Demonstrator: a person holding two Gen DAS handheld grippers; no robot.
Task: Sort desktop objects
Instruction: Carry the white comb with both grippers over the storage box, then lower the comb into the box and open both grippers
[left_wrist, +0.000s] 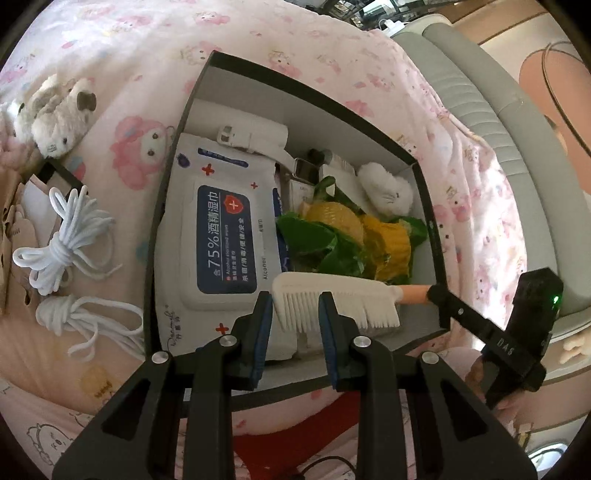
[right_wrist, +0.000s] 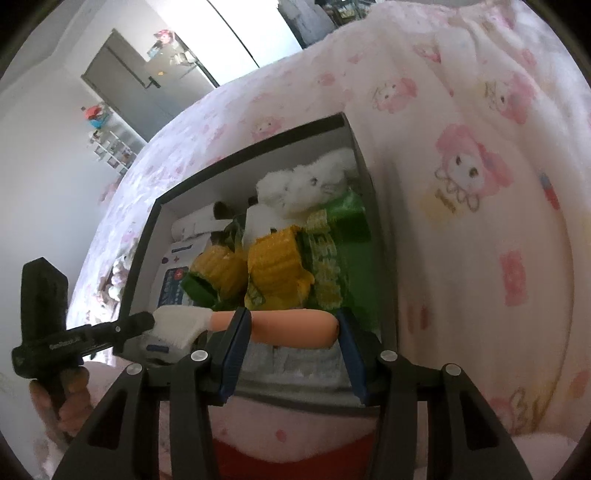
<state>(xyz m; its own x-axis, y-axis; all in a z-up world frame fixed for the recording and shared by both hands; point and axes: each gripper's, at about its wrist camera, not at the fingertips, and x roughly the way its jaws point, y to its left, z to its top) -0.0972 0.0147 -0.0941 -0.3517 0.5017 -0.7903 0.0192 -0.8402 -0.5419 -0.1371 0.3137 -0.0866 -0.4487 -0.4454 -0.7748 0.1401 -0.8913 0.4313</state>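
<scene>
A white comb with an orange handle (left_wrist: 332, 301) hangs over the near end of a dark open box (left_wrist: 417, 158). My left gripper (left_wrist: 295, 306) is shut on the comb's teeth. My right gripper (right_wrist: 291, 328) is open, its jaws on either side of the orange handle (right_wrist: 291, 326); its fingertip (left_wrist: 437, 293) shows at the handle's end in the left wrist view. In the box lie a pack of alcohol wipes (left_wrist: 221, 243), yellow corn packs (right_wrist: 273, 266), a white plush rabbit (right_wrist: 306, 184) and small white items.
The box (right_wrist: 380, 229) sits on a pink cartoon-print bedsheet (right_wrist: 472, 177). Left of it lie two white cord bundles (left_wrist: 62, 240), a beige plush toy (left_wrist: 55, 114) and paper tags. A grey padded edge (left_wrist: 480, 103) runs along the right.
</scene>
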